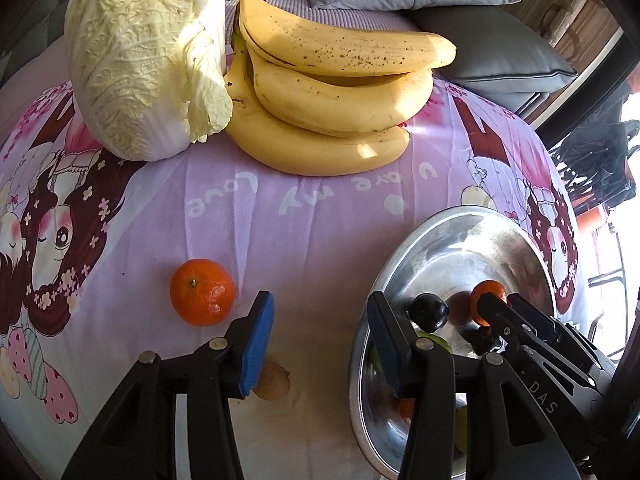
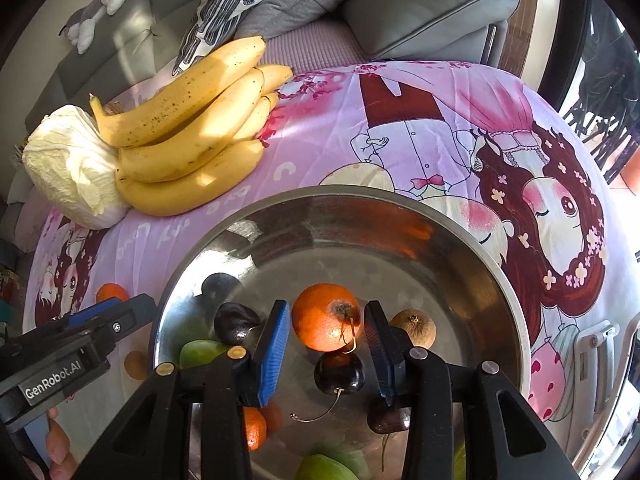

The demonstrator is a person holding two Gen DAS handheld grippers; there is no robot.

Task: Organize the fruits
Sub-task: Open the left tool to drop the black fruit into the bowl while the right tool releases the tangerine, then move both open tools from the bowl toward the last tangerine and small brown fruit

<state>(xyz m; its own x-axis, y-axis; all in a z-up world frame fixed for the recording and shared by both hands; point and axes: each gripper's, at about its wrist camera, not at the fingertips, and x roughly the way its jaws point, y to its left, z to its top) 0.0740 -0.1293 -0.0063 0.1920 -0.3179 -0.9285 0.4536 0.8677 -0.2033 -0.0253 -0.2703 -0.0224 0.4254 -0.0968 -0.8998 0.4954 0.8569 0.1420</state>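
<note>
Left to right in left wrist view: cabbage [image 1: 148, 60] upper left, bananas [image 1: 332, 92] centre top, loose tangerine [image 1: 202, 298] lower left on the cloth-covered worktop [image 1: 320, 216], steel bowl [image 1: 516, 232] lower right. Left gripper [image 1: 320, 344] jaws open, empty, prob. set for another fruit. Right gripper [image 2: 326, 344] jaws part-open either side of bowl's tangerine [image 2: 326, 316], pads apart from it, likely just set down. Only right wrist view shows cherries [image 2: 339, 374], green fruit.

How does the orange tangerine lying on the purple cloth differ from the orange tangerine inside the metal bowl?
The orange tangerine on the purple cloth lies outside the round metal bowl, alone; the orange tangerine in the bowl has dark cherries and green fruit around it. The cloth tangerine sits clear of the left gripper; the bowl tangerine sits between the jaws of the right gripper. Both are round and orange.
</note>
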